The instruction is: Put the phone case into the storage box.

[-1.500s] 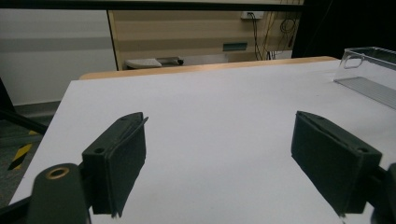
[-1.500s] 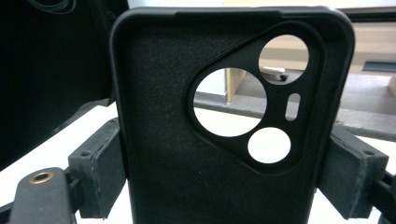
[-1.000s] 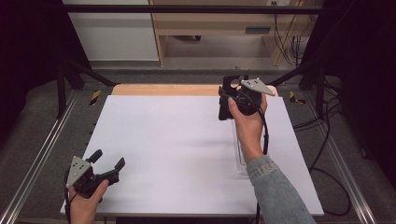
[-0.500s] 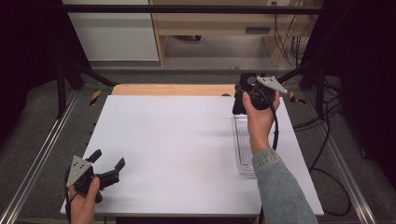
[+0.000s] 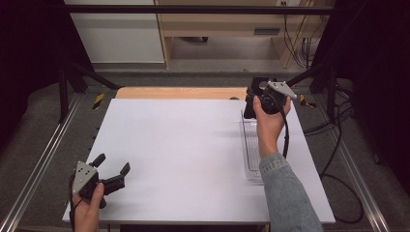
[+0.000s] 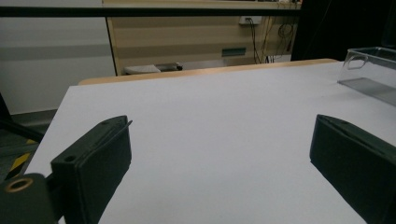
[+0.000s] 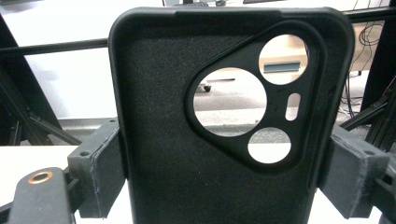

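Phone case [image 7: 224, 130] clamped in right tool [image 5: 256, 99], seemingly over tray's [image 5: 251, 145] far edge

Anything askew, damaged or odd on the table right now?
Nothing stands out. The black phone case sits upright and whole between the right tongs, the clear tray lies flat at the table's right side, and the left tongs are open.

Lab: black-curtained rig frame [image 5: 63, 82], floor cables [image 5: 338, 121], white worktable [image 5: 183, 145].
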Demonstrator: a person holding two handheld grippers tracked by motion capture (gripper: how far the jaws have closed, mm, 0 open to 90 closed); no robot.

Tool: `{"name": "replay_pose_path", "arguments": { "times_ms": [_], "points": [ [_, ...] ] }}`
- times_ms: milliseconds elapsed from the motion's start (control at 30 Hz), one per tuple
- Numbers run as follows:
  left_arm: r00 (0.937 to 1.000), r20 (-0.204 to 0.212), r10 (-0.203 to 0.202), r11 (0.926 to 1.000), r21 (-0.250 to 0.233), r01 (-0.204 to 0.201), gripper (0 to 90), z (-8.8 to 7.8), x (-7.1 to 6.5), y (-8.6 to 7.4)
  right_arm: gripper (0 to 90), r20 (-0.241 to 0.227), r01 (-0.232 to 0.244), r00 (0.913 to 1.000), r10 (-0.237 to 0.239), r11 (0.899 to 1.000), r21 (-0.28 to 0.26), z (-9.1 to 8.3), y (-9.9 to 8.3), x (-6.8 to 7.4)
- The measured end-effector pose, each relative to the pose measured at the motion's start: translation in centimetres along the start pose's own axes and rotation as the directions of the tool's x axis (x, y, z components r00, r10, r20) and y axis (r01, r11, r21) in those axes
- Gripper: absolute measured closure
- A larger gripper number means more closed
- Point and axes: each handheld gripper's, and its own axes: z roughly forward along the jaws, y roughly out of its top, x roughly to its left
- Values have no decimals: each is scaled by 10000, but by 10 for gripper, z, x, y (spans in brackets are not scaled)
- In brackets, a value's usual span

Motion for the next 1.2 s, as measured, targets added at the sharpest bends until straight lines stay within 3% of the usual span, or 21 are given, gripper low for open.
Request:
{"name": "replay_pose_path", "arguments": {
  "times_ms": [200,433,1200],
  "points": [
    [9990,88,-435,9990,103,434,43,0,7,-4,145,52,90,9999,-91,9998,156,7,-8,-1],
    [9995,307,-75,9997,251,67,44,2,1,-4,144,180,156,9997,-160,9996,231,11,-13,-6],
    [9980,626,4,9991,414,-30,45,5,-6,-5,143,232,587,9980,-596,9976,368,22,-26,-3]
  ]
}}
